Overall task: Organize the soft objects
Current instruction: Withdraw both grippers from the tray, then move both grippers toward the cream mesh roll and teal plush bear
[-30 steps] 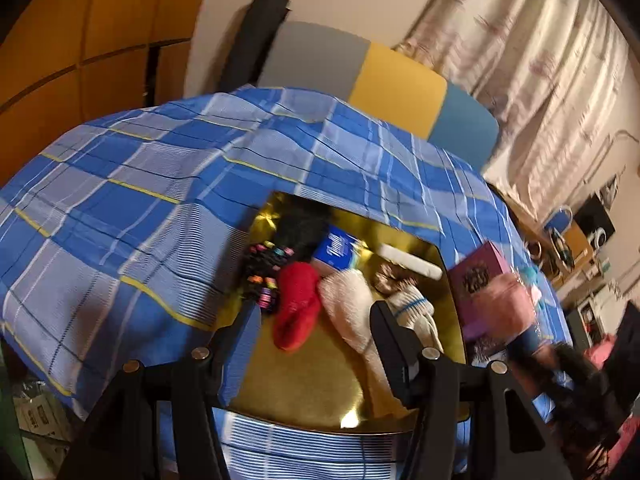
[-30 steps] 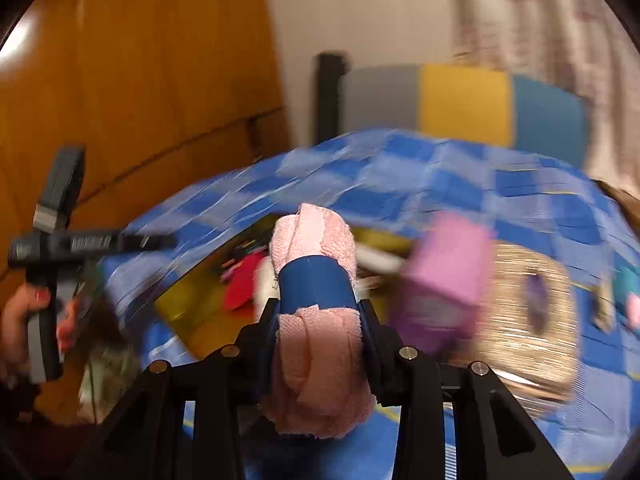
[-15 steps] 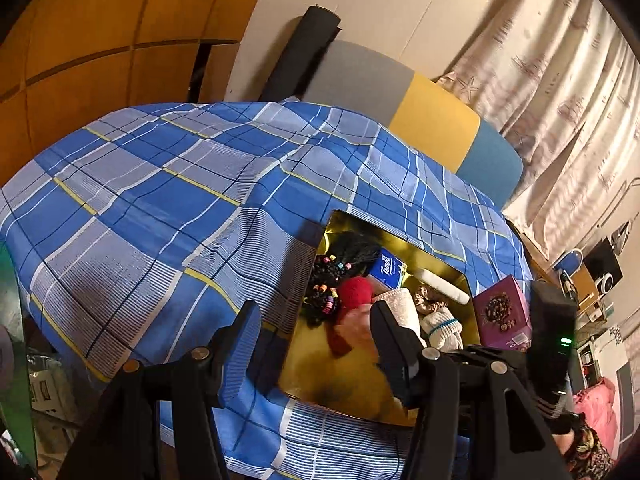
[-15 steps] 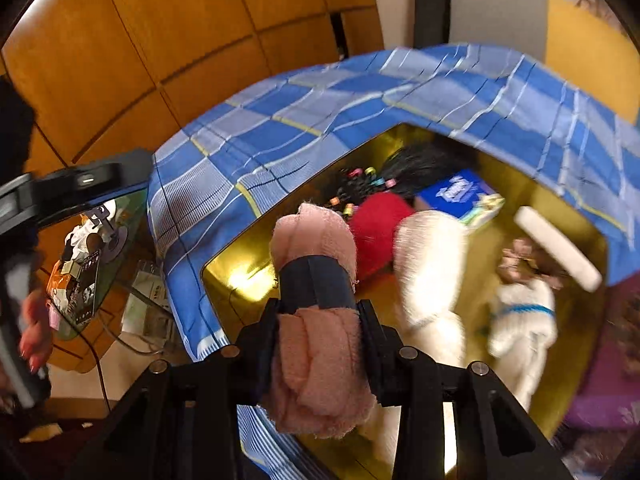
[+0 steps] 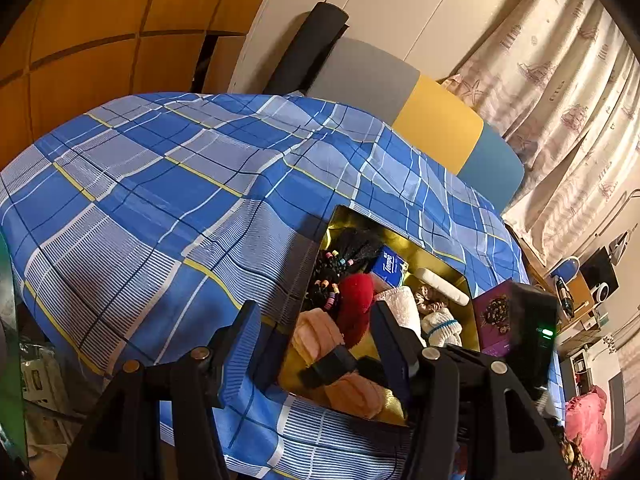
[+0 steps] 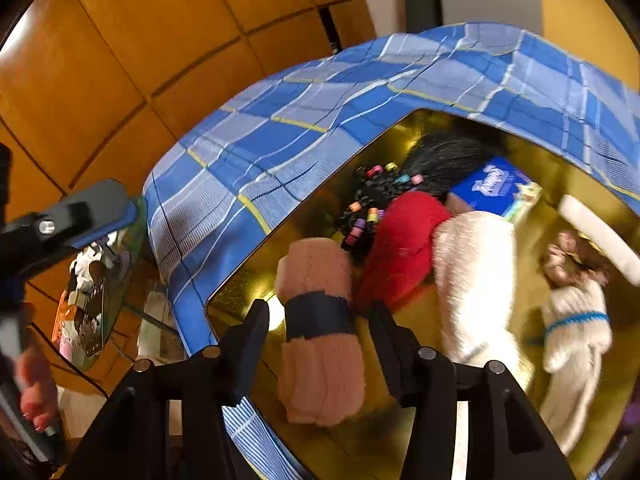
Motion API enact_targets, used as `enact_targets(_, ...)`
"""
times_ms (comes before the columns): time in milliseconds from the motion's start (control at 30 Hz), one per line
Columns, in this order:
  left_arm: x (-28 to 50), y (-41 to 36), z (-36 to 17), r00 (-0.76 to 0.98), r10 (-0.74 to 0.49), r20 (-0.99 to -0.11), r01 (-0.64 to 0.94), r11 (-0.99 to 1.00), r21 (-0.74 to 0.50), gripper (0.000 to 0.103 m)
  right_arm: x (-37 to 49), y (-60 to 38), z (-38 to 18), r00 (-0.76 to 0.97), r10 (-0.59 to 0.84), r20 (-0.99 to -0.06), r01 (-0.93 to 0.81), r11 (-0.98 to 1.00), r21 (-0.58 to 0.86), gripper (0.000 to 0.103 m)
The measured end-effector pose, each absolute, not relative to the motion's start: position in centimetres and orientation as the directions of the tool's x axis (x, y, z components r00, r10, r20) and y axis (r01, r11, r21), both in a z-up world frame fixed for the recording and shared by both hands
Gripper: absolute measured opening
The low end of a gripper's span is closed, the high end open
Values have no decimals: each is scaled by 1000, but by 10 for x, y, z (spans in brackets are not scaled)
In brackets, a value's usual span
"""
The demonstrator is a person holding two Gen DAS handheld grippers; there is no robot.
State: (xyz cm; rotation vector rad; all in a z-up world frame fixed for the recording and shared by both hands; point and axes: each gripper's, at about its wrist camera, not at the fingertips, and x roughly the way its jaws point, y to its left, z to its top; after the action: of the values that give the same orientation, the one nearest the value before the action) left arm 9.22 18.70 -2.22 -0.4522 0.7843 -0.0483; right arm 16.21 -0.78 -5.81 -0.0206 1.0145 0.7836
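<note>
Your right gripper (image 6: pixel 318 338) has just been opening its jaws: the rolled pink towel (image 6: pixel 320 332) sits between them with a gap at each pad, released onto the near corner of the gold tray (image 6: pixel 400 432), where it belongs with the soft things. Your left gripper (image 5: pixel 316 332) hangs wide and empty. Beyond the towel lie a red plush piece (image 6: pixel 400 240), a white fluffy roll (image 6: pixel 476 280), beaded black hair ties (image 6: pixel 372 196) and a tissue pack (image 6: pixel 496 184).

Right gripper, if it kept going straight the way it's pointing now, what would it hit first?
The right gripper has just been opening, and the pink rolled towel lies between its fingers in the gold tray. Going straight on, it would probably meet that towel first, then the tray floor.
</note>
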Motion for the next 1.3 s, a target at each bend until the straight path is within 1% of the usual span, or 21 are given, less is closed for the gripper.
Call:
enact_targets(167,95,177,-28,695,-230,-681,-109,903,-416,57,143,-32,-40,381,563,-734,-589,759,276,53)
enact_targets(433,97,147,-30,682,-273,-679,-51,908,-417,58,117,-70,-10,471,589,-657,-565,773,288,53)
enact_targets(633,101,113,-33,651,-338,-680,28,906,-423,58,100,-108,9,560,560,-610,-513,813,275,55)
enact_targets(767,101,89,-31,635,-372,-677,84,904,-419,58,90,-142,25,640,532,-554,-461,843,277,55)
enact_targets(900,100,64,-24,622,-403,-672,148,903,-404,58,77,-186,41,738,463,-491,-376,886,270,55)
enact_targets(1067,101,36,-16,604,-439,-665,208,892,-401,58,68,-254,51,841,328,-431,-211,931,297,56)
enact_targets(1200,102,8,-9,579,-479,-660,271,876,-399,58,65,-308,41,873,204,-443,-61,947,315,59)
enact_targets(1300,102,-17,-5,550,-507,-663,319,862,-394,58,64,-347,24,865,130,-485,47,941,336,59)
